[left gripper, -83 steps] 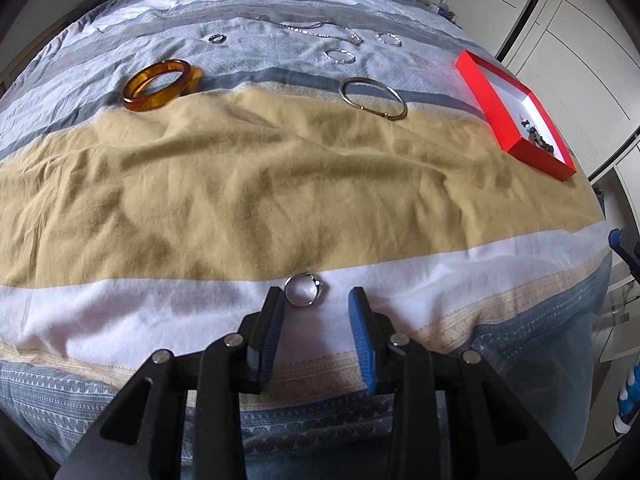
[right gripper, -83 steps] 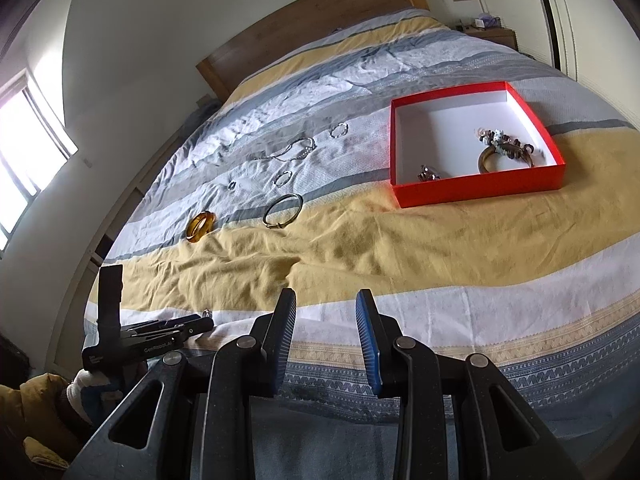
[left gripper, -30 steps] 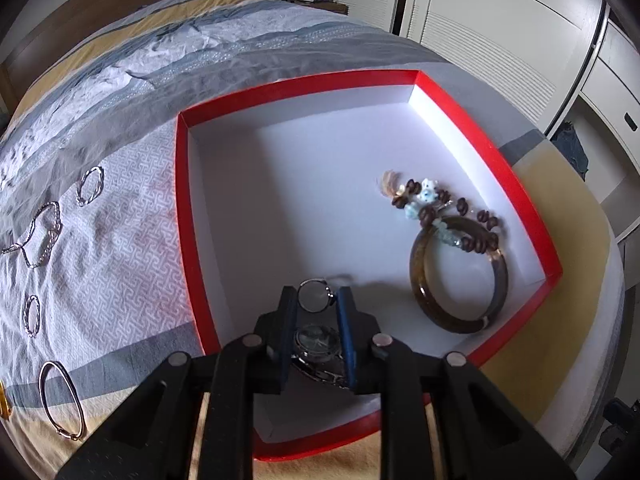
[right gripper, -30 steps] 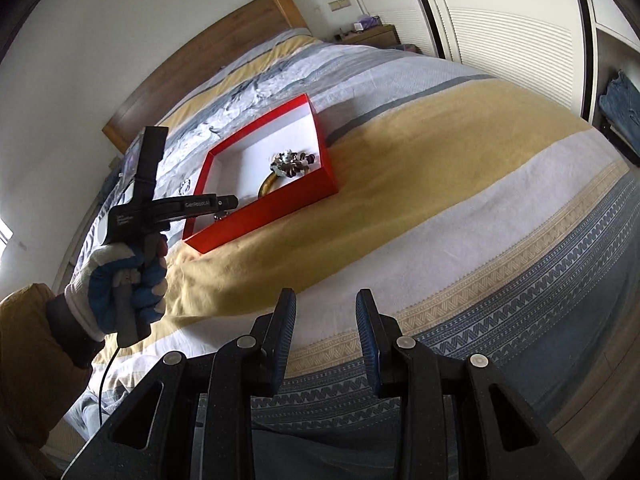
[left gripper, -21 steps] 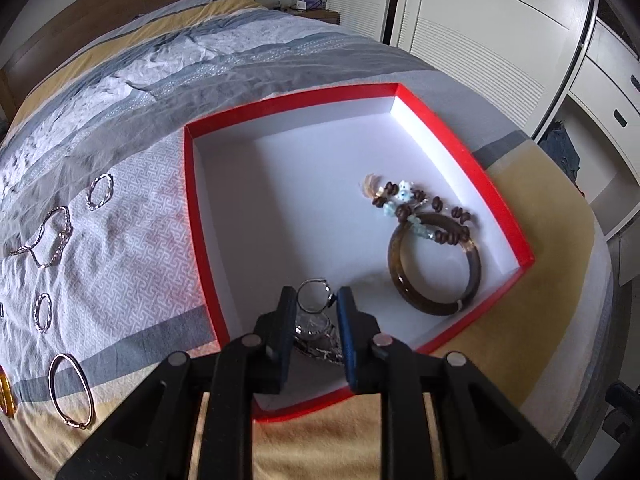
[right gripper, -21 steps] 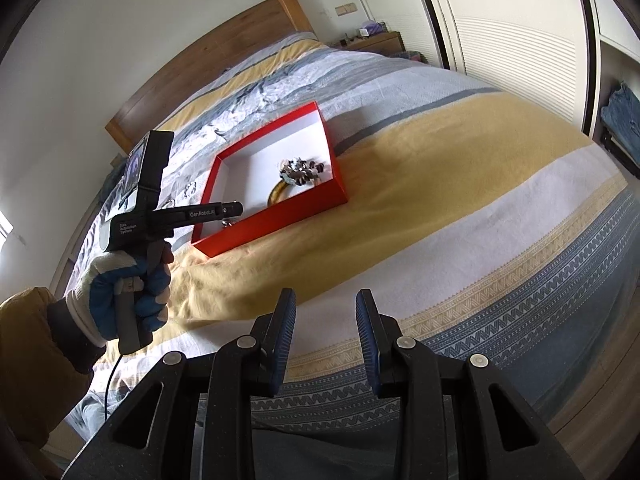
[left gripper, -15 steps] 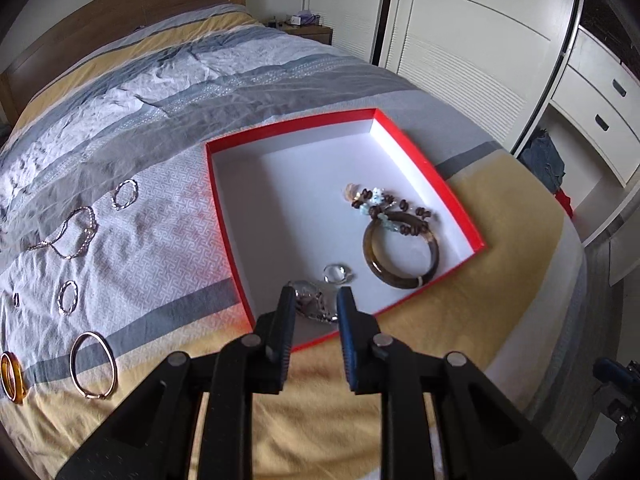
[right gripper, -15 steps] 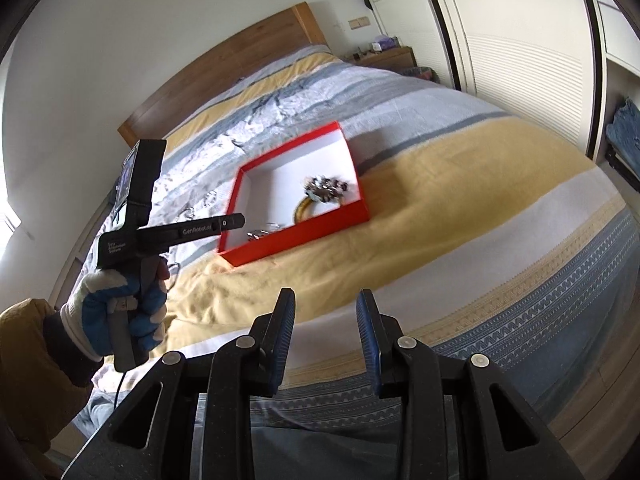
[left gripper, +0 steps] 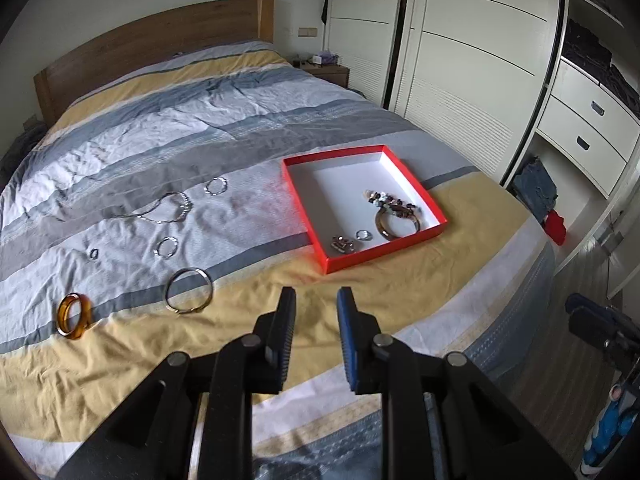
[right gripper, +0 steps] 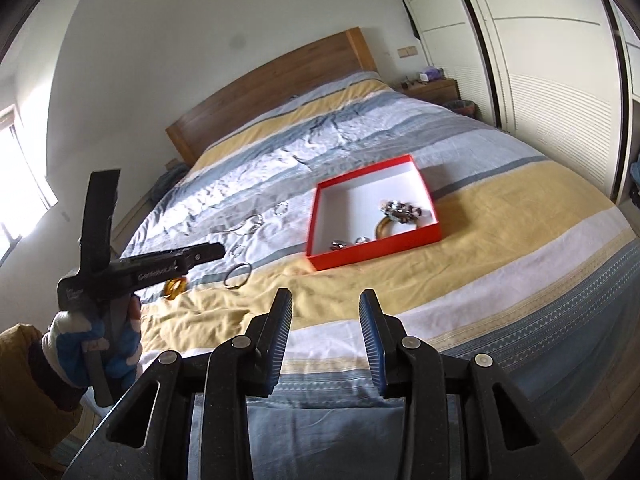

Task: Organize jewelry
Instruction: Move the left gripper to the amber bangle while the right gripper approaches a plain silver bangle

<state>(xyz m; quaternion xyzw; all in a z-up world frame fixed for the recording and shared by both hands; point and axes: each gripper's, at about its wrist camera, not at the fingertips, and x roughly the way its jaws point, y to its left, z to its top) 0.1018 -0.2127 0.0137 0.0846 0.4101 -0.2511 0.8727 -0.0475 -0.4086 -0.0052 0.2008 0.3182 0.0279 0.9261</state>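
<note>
A red box (left gripper: 316,240) (right gripper: 376,250) with a white floor lies on the striped bed. It holds a dark bangle (left gripper: 398,222), a beaded bracelet (left gripper: 386,199), a silver ring (left gripper: 363,235) and a watch (left gripper: 342,245). Left of the box on the cover lie a silver bangle (left gripper: 189,290), an amber bangle (left gripper: 74,316), a chain necklace (left gripper: 166,210), and small rings (left gripper: 166,247). My left gripper (left gripper: 316,312) is open and empty, above the yellow stripe in front of the box. My right gripper (right gripper: 325,312) is open and empty near the bed's foot.
The wooden headboard (left gripper: 152,52) is at the far end. White wardrobe doors (left gripper: 460,60) and drawers (left gripper: 588,120) stand to the right. A nightstand (left gripper: 324,70) is beside the bed. The gloved hand holding the left gripper (right gripper: 96,340) shows in the right wrist view.
My left gripper carried the silver ring into the red box, let it go, then drew back and up from the box. My right gripper opened wider.
</note>
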